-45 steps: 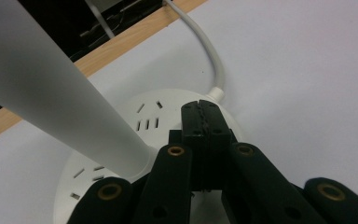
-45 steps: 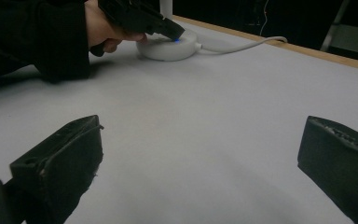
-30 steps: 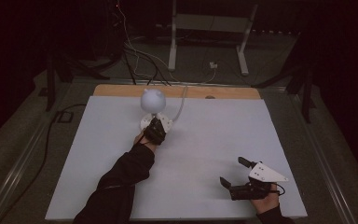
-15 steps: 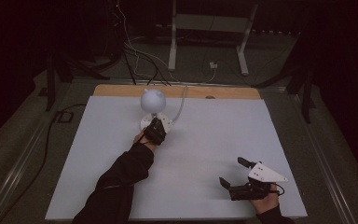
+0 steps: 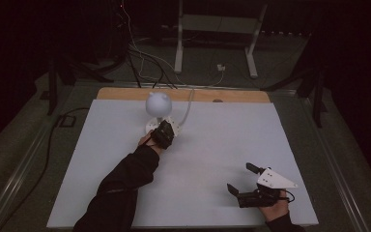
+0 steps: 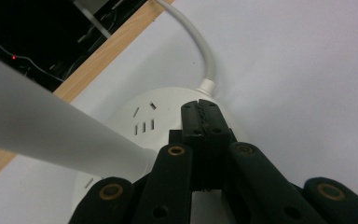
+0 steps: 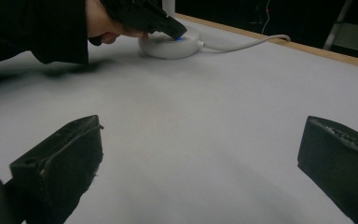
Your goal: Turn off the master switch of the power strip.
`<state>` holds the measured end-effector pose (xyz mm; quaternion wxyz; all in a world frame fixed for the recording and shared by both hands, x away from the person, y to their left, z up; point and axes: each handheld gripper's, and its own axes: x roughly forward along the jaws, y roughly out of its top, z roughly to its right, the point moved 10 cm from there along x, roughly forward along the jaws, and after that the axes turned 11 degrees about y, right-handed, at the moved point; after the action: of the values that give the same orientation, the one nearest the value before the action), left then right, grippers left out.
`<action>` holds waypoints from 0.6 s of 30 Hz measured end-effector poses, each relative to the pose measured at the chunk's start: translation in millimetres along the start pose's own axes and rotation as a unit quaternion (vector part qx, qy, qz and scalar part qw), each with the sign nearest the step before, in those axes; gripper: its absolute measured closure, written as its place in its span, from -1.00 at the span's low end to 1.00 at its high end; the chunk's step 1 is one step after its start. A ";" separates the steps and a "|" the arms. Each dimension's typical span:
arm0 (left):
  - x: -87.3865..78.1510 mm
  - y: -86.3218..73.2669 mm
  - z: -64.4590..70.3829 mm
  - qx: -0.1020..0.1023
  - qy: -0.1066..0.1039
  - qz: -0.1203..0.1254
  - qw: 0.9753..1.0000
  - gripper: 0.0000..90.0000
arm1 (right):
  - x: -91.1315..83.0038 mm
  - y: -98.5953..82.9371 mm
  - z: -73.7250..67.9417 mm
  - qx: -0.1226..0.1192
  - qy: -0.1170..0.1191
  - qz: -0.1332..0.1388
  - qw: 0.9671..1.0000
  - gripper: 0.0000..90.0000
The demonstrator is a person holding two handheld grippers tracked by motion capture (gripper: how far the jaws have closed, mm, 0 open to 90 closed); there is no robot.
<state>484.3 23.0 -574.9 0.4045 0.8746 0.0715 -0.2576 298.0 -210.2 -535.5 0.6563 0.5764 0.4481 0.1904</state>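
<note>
1. Your left gripper (image 6: pixel 199 108) has its jaws pressed together with nothing between them, and the tips rest on top of the round white plastic lamp base (image 6: pixel 168 122), close to where the white power cord (image 6: pixel 200 49) enters it. A small blue glow shows at the tips in the right gripper view, so you are probably pressing a touch switch.
2. Press straight down and lightly; the base looks light, so a slanted push could slide it toward the wooden table edge (image 5: pixel 232 95).
3. Mind the white lamp stem (image 6: pixel 51 135) just beside your jaws and the white globe-shaped lamp head (image 5: pixel 158 103) above; lift straight up to clear them.
4. The lamp stands near the far edge of the white table sheet (image 5: pixel 222 145), with little room behind it.
5. Your right gripper (image 5: pixel 241 179) sits spread wide and holding nothing near the front right corner, well apart, with open sheet between.
</note>
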 end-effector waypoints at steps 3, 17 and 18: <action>0.0 -0.1 1.0 0.014 0.002 -0.005 1.000 1.00 | 0.0 -0.1 0.6 0.000 0.000 0.000 1.000 -1.00; 0.2 1.9 0.9 0.042 0.000 -0.018 0.999 1.00 | 0.2 -0.5 0.6 0.001 0.000 -0.001 1.000 -1.00; 0.2 1.9 0.9 0.043 0.000 -0.020 0.999 1.00 | 0.1 -0.5 0.6 0.002 0.000 -0.001 1.000 -1.00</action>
<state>484.8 21.0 -574.3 0.3618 0.8896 0.0776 -0.2679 298.4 -210.6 -536.1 0.6553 0.5772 0.4489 0.1894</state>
